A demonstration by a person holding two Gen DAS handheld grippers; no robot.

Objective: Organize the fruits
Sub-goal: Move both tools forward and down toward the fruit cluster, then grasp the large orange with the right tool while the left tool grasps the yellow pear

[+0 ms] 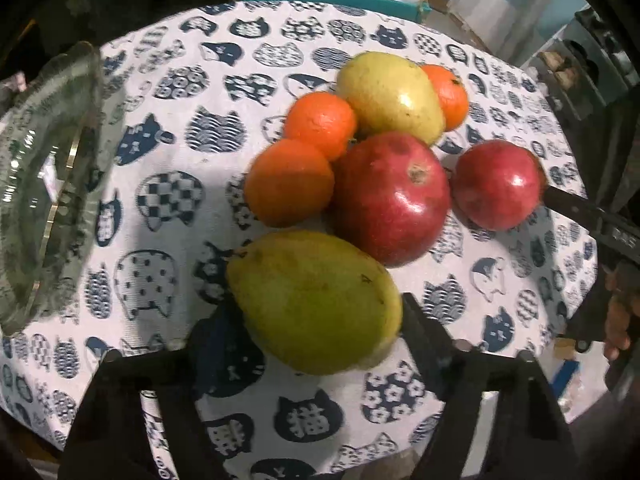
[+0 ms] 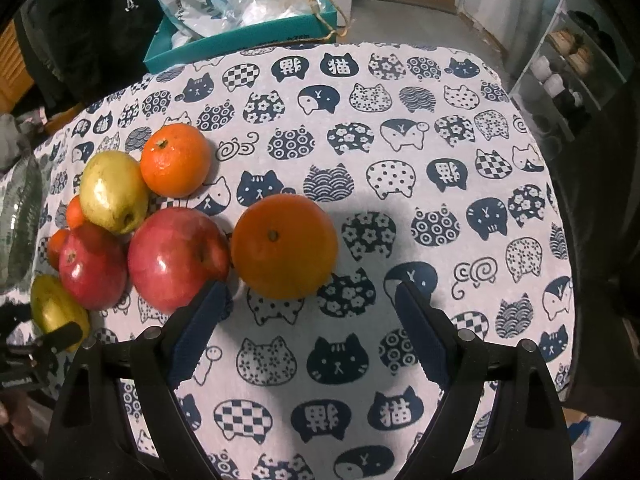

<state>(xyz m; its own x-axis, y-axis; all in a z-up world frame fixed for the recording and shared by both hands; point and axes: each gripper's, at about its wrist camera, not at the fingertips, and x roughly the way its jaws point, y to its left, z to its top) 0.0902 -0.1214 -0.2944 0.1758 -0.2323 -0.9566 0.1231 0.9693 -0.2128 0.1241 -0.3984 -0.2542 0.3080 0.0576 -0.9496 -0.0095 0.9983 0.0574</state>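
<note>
Left gripper (image 1: pixel 316 312), black with ribbed blue pads, has its two fingers set on either side of a smooth green-yellow pear (image 1: pixel 316 300) lying on the cloth; both pads meet the pear's flanks, so it appears gripped, jaws about half spread. Right gripper (image 2: pixel 308 304) stands wide open with nothing between its serrated blue pads (image 2: pixel 200 336), hanging just short of a large round orange (image 2: pixel 284 246) with a dimpled, waxy skin. Beside that orange sit a glossy red apple (image 2: pixel 176 256), a second red fruit with a brown crown (image 2: pixel 92 264), a yellow-green pear (image 2: pixel 114 192) and a smaller orange (image 2: pixel 176 160), all bunched and touching. Everything rests on a woven white tablecloth printed with navy cat faces (image 2: pixel 400 160). At the cloth's left edge stands a clear ridged glass bowl (image 1: pixel 44 184). Behind the table is a teal cardboard box (image 2: pixel 240 40) holding crinkled plastic bags.
</note>
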